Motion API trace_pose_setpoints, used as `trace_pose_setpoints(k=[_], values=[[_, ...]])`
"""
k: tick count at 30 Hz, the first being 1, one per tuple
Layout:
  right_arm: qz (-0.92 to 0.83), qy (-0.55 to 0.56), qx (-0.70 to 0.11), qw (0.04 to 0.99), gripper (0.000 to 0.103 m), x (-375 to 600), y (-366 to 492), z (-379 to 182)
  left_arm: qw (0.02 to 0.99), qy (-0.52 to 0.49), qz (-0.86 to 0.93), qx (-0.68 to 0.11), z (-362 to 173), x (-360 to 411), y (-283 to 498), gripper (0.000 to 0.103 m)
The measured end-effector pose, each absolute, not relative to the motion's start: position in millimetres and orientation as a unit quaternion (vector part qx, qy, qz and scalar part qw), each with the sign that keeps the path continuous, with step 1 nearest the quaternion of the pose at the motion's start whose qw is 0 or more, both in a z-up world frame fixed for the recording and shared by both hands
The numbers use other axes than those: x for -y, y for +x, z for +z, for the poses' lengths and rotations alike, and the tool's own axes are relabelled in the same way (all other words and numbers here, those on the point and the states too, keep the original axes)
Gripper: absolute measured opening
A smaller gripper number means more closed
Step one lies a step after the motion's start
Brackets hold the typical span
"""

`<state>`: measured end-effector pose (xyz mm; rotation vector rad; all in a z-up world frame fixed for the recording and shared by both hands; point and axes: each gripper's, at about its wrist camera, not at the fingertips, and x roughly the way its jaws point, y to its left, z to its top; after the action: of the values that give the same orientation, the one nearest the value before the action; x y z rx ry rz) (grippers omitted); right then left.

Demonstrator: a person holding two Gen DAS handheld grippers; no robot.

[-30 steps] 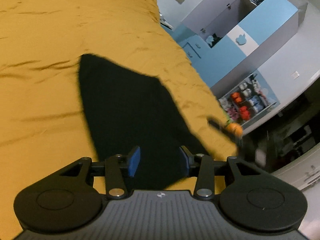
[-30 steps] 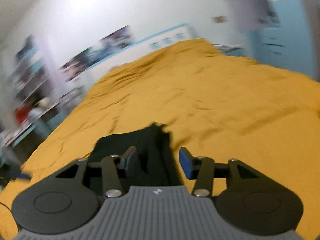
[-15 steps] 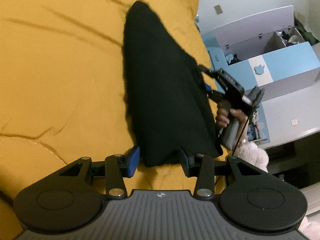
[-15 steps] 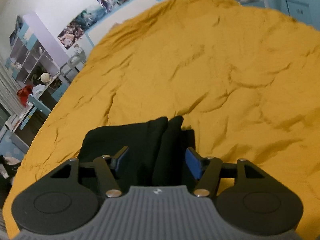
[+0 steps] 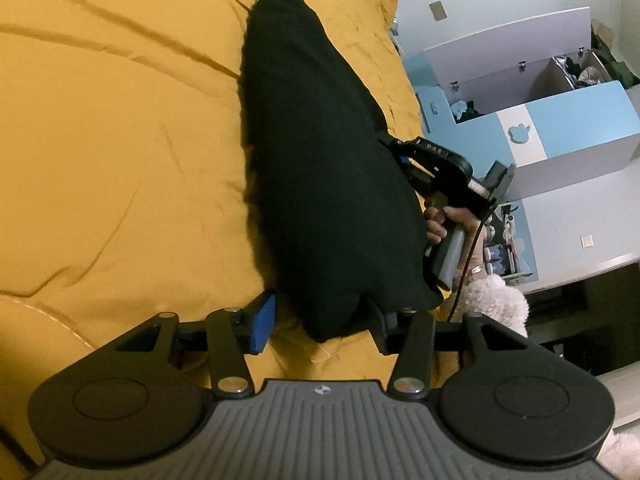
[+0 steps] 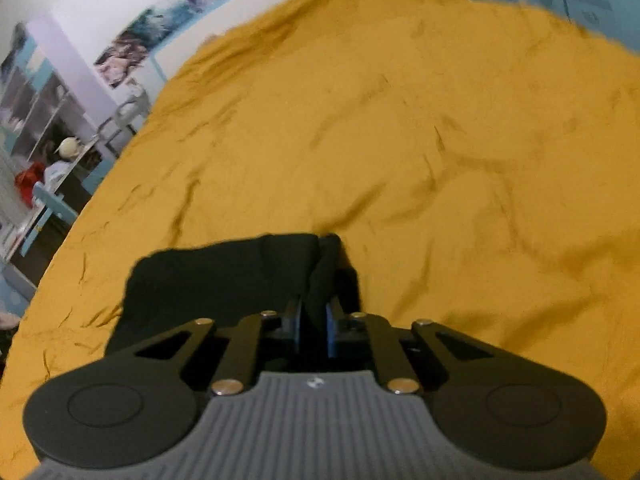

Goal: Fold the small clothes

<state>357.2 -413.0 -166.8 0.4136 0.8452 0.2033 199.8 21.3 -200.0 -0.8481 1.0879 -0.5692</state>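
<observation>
- Here we count one black knitted garment [image 5: 320, 168], lying on one wide mustard-yellow bedspread [image 5: 120, 140] near its right edge.
- We hold two black two-finger grippers. Our left gripper [image 5: 320, 322] has its jaws spread wide, one blue pad [image 5: 262, 322] showing, and the near end of the garment sits between the fingers.
- Our right gripper [image 6: 314, 322] is clamped on a bunched fold of the same garment [image 6: 224, 276]; both blue pads press the cloth.
- From the left wrist view, we see the right gripper [image 5: 404, 156] at the garment's right edge, with one hand [image 5: 448, 224] on its grip.
- To the far right stands one blue-and-white storage cabinet [image 5: 560, 128].
</observation>
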Motion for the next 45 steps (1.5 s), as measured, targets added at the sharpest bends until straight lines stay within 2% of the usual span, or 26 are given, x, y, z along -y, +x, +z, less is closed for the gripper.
trace_pose_setpoints(k=[1,2,4,8,11,17,25,26,27,28,30,32,37,39,42,43,45], values=[[0.099,0.209,-0.405,0.885,0.015,416.2,355.8,-169.2,0.735,-0.386,-0.259,-0.494,-198.6,-21.3,199.0,0.056],[0.099,0.221,-0.4,0.884,0.038,420.8,352.5,-166.9,0.737,-0.386,-0.258,-0.492,-195.9,-24.6,197.6,0.056],[0.087,0.242,-0.38,0.889,0.043,431.9,337.8,-152.8,0.752,-0.371,-0.256,-0.481,-186.8,-30.3,190.8,0.056],[0.113,0.259,-0.344,0.896,0.042,456.8,273.6,-114.6,0.784,-0.335,-0.257,-0.456,-169.6,-33.4,171.3,0.057],[0.102,0.256,-0.346,0.897,0.043,469.3,211.4,-100.4,0.774,-0.354,-0.254,-0.46,-176.0,-31.6,169.9,0.057],[0.093,0.321,-0.388,0.859,0.043,481.9,125.2,-119.2,0.739,-0.416,-0.248,-0.468,-202.4,-29.6,179.7,0.057],[0.117,0.367,-0.379,0.841,0.043,477.3,101.9,-134.7,0.721,-0.449,-0.236,-0.472,-210.1,-31.9,185.1,0.057],[0.122,0.365,-0.381,0.841,0.039,473.9,103.4,-134.7,0.721,-0.45,-0.237,-0.471,-211.1,-30.9,185.5,0.057],[0.12,0.358,-0.383,0.843,0.032,470.6,105.3,-134.9,0.722,-0.45,-0.235,-0.47,-212.1,-29.9,185.3,0.056],[0.113,0.348,-0.388,0.846,0.01,466.7,106.7,-135.6,0.723,-0.451,-0.235,-0.467,-212.5,-29.0,185.6,0.052],[0.109,0.339,-0.393,0.848,0.009,466.0,109.6,-133.6,0.726,-0.449,-0.229,-0.467,-211.5,-25.8,185.6,0.021],[0.106,0.339,-0.38,0.854,0.008,466.4,103.7,-125.5,0.73,-0.445,-0.223,-0.469,-210.0,-26.1,185.2,0.016],[0.093,0.335,-0.356,0.867,0.006,467.6,89.6,-109.8,0.73,-0.447,-0.229,-0.464,-209.5,-30.3,181.8,0.014],[0.078,0.324,-0.377,0.864,0.006,466.9,94.5,-124.4,0.731,-0.435,-0.228,-0.474,-214.4,-29.9,182.2,0.014],[0.071,0.369,-0.394,0.839,0.004,476.1,94.1,-155.1,0.72,-0.445,-0.235,-0.478,-219.3,-35.2,182.0,0.018],[0.073,0.385,-0.387,0.835,0.006,478.4,92.3,-158.6,0.718,-0.446,-0.238,-0.479,-217.9,-37.7,181.1,0.018],[0.079,0.399,-0.376,0.832,0.018,483.4,87.1,-156.6,0.723,-0.437,-0.235,-0.481,-208.0,-42.7,177.5,0.018]])
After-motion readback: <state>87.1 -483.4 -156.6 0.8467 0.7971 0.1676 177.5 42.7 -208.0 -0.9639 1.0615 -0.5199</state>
